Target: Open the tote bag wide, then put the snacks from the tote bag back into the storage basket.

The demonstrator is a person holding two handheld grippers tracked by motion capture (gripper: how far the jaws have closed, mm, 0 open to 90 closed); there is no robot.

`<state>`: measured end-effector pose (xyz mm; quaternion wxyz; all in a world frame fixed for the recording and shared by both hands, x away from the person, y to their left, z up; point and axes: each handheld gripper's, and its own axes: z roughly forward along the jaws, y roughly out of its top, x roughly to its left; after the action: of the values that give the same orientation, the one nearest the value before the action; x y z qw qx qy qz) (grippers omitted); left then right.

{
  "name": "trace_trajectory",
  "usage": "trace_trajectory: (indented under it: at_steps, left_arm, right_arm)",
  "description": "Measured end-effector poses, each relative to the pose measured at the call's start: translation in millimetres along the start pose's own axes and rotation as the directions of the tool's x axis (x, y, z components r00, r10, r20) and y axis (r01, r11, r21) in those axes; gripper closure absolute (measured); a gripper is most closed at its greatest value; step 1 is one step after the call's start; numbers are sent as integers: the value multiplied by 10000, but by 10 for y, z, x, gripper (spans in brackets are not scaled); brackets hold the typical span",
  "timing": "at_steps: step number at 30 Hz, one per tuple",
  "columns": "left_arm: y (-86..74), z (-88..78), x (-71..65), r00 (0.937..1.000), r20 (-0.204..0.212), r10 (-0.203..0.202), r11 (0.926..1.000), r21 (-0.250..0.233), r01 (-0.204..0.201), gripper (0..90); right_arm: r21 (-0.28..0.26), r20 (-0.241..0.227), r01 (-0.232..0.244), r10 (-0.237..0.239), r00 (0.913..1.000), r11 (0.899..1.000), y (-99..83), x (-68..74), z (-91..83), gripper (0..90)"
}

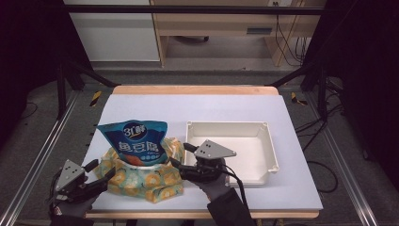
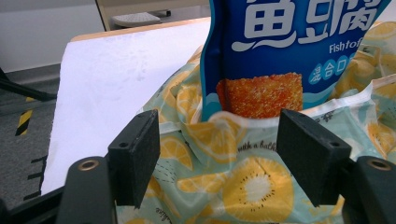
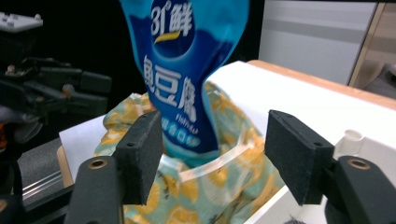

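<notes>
Blue snack pouch point(image 3: 187, 79) at upper centre of the right gripper view, white "3f鲜" in a round badge, large white "鱼豆腐" below, "Fish tof" and "混合口" at upper right of the left gripper view, fruit-print bag point(image 2: 243, 182) with partial script "with a bal"

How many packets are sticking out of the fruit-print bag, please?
1: a blue packet stands upright in the mouth of the fruit-print bag, left of the white tray. Others may be hidden inside.
</notes>
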<state>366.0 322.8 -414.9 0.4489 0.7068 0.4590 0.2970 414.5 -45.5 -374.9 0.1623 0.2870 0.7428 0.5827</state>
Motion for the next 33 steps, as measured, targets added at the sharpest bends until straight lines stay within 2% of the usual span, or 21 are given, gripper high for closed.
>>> trace_trajectory:
  at_steps: [4, 6, 9, 12, 17, 29, 33]
  left_arm:
    - [3, -23, -8, 9999, -81, 92, 9999, -68, -92, 289]
    - [4, -27, -7, 9999, -111, 38, 9999, -105, -39, 287]
    - [12, -47, -7, 9999, -113, 33, 9998, -189, -35, 287]
    - [17, -67, -8, 10000, -90, 15, 9997, -242, -17, 287]
    - [10, -72, -17, 9999, -92, 61, 9998, -175, -63, 285]
    - [-3, -38, -11, 9999, -133, 72, 10000, 6, -72, 289]
    - [-6, -34, -8, 9999, -147, 80, 10000, 27, -79, 290]
  right_arm:
    - [-134, -5, 104, -104, 9999, 9999, 103, -62, -43, 307]
    - [-357, 185, 206, -199, 9996, 9992, 144, -75, -71, 230]
    - [-396, 189, 42, -34, 9998, 9992, 195, -109, -89, 114]
    - [-275, 62, 63, -61, 10000, 9996, 228, -124, -92, 70]
    - [122, 23, 179, -179, 9998, 9998, 276, -122, -36, 127]
    - [59, -314, 846, -844, 9959, 9964, 592, -62, 60, 273]
    - [25, -380, 827, -825, 9959, 9966, 676, -56, 131, 306]
